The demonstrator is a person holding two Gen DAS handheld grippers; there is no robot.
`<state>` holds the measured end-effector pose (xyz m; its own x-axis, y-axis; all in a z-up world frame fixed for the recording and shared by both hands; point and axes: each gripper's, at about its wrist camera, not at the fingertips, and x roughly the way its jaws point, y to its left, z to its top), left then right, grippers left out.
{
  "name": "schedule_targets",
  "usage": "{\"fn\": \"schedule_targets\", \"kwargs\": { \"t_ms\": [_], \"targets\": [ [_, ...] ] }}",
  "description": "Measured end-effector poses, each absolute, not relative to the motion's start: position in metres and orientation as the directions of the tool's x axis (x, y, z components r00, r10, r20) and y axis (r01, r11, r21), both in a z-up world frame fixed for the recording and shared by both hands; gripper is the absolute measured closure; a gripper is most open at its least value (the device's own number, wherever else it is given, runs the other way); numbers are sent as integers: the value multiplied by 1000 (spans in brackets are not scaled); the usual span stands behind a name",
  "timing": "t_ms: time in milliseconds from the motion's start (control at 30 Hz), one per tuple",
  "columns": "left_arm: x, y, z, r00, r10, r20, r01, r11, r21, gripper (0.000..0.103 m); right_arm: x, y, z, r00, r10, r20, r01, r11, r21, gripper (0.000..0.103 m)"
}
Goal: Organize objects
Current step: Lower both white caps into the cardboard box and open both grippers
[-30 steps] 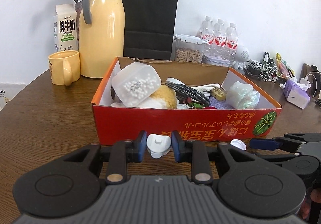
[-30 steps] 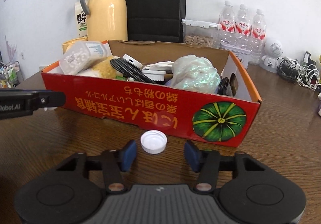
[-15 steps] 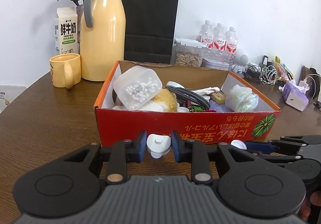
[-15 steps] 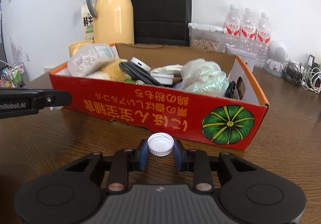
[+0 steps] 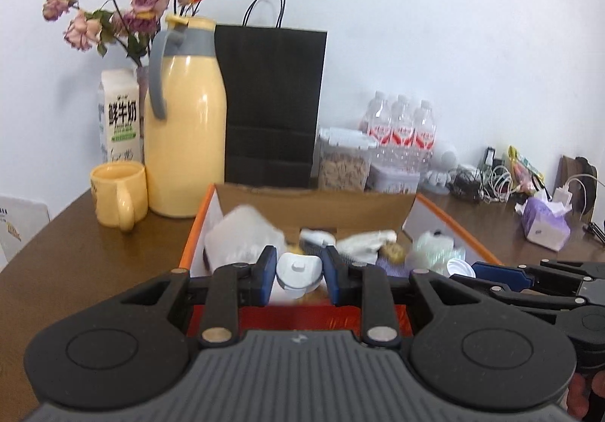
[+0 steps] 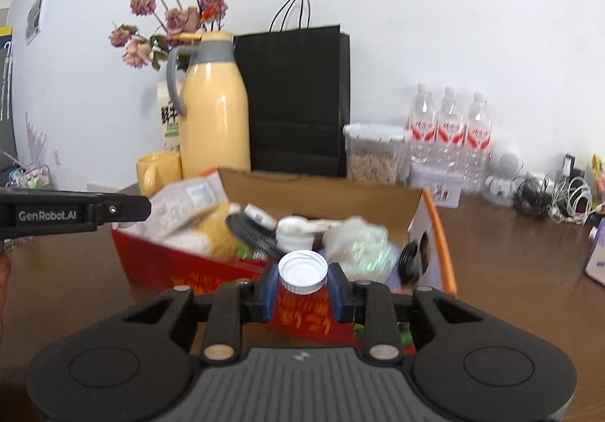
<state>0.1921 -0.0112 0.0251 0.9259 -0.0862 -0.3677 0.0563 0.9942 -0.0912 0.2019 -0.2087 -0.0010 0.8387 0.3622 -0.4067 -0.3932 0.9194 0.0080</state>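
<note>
Pinching a white flip-top cap (image 5: 298, 272) in the left gripper (image 5: 298, 276) and a ribbed white bottle cap (image 6: 302, 270) in the right gripper (image 6: 302, 284), both hovering over the red cardboard box (image 6: 181, 265), presumably for dropping in.

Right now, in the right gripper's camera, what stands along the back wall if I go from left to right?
Dried flowers → yellow jug → black paper bag → clear food tub → three water bottles → small white gadget → tangle of cables.
</note>
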Motion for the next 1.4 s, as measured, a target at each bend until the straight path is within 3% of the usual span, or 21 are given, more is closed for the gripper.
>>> {"fn": "schedule_targets", "kwargs": {
  "t_ms": [433,700,733,800,833,867,900,933,1000,1067,1100,1400],
  "targets": [
    [250,-35,44,951,-16,-310,-11,996,-88,76,257,-188,24,897,313,-313,-335,942,-17,77],
    [277,-34,28,937,33,-347,-52,998,-45,75,283,-180,7,891,296,-344,-323,946,-24,77],
    [278,-33,28,937,35,-348,-55,997,-46,73,283,-181,6,890,298,-344,-325,946,-21,76],
    [277,-33,28,938,39,-344,-57,997,-44,41,282,-182,5,888,299,-350,-326,945,-19,76],
    [275,-32,28,943,47,-330,-65,997,-43,32,282,-183,4,888,297,-352,-323,946,-16,76],
    [273,-33,29,947,59,-315,-74,997,-37,15,282,-184,3,889,290,-355,-316,949,-16,70],
    [271,-33,30,951,72,-301,-84,996,-28,4,282,-184,3,890,279,-362,-306,952,-18,58],
    [269,-34,31,955,87,-285,-96,995,-18,0,283,-186,2,892,267,-366,-293,956,-16,38],
    [267,-35,32,957,111,-267,-114,993,5,0,282,-189,1,902,245,-356,-267,964,-12,16],
    [266,-36,33,953,128,-273,-128,992,16,0,280,-193,3,911,234,-341,-252,968,-9,11],
    [266,-35,33,952,133,-275,-134,991,15,0,279,-194,4,913,231,-336,-246,969,-1,3],
    [259,-36,37,946,132,-296,-130,991,24,0,277,-200,4,907,238,-348,-246,969,20,0]
  ]
}}
